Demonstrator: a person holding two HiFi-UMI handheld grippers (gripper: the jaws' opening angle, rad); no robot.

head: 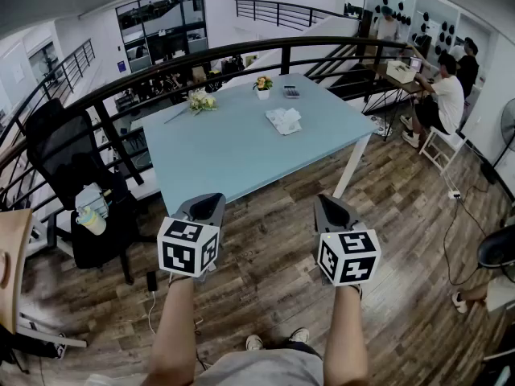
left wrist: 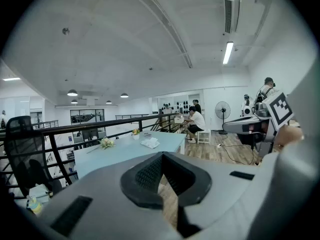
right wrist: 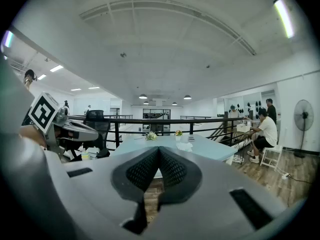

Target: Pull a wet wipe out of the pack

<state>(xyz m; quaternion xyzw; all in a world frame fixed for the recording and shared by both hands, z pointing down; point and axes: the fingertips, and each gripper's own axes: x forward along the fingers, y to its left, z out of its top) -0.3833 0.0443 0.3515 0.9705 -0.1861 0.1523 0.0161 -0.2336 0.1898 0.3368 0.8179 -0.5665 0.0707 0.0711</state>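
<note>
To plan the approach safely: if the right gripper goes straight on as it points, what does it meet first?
Probably the light blue table, near its front edge; nothing else lies before the right gripper. Depth is unclear.

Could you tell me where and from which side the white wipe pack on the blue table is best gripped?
I'd pinch the rumpled white top of the wipe pack from above, coming over the table from its near edge: it lies low and flat, with nothing close beside it. Its opening is too small to make out. The right gripper, shut, must open first.
</note>
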